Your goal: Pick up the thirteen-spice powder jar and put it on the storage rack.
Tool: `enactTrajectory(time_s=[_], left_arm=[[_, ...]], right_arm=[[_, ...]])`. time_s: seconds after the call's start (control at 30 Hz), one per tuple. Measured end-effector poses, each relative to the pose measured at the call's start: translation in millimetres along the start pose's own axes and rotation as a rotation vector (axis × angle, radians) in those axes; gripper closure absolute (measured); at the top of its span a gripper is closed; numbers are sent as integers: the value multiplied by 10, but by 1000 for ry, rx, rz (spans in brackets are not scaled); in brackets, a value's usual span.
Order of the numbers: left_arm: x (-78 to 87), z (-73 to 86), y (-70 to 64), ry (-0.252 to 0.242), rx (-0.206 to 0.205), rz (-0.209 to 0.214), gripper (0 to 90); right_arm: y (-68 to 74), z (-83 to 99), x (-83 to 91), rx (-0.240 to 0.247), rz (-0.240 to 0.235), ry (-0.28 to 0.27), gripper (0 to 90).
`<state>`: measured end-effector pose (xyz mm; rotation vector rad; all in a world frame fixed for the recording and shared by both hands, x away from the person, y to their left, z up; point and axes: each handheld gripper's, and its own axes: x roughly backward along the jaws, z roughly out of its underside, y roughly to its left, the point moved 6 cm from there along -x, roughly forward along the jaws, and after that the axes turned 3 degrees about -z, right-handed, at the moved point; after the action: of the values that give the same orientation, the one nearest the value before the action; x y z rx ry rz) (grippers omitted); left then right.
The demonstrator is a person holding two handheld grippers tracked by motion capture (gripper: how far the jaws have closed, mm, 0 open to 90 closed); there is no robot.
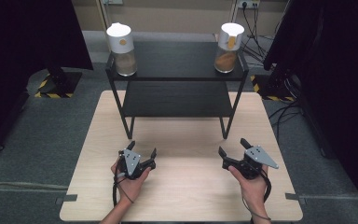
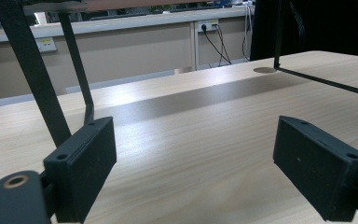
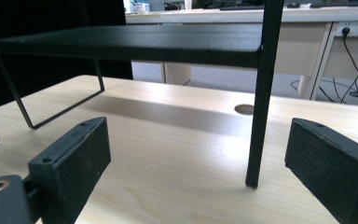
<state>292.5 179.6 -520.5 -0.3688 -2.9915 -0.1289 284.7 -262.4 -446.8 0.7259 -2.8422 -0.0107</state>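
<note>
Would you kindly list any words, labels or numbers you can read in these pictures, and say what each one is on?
No text can be read anywhere.
Left jar: white label with a round brown mark, no legible words.
Right jar: white label with an orange-brown mark, no legible words.
Wall label in the left gripper view: too blurred to read.

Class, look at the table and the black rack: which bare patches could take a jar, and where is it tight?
Free: the table between the left gripper and right gripper; the rack top between the left jar and right jar; the lower shelf. Tight: the rack's top corners, where the jars stand.
</note>
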Motion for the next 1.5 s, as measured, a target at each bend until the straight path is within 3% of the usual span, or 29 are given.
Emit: enactTrajectory(time_s=[0.63,1.5], left_arm=[[0,0,-3,-1,-1,-1,133],[-1,-1,-4,0,-2,0,134]], right_arm=[[-46,434,88,-38,18,62,70],[-41,583,151,-28,37,71,72]])
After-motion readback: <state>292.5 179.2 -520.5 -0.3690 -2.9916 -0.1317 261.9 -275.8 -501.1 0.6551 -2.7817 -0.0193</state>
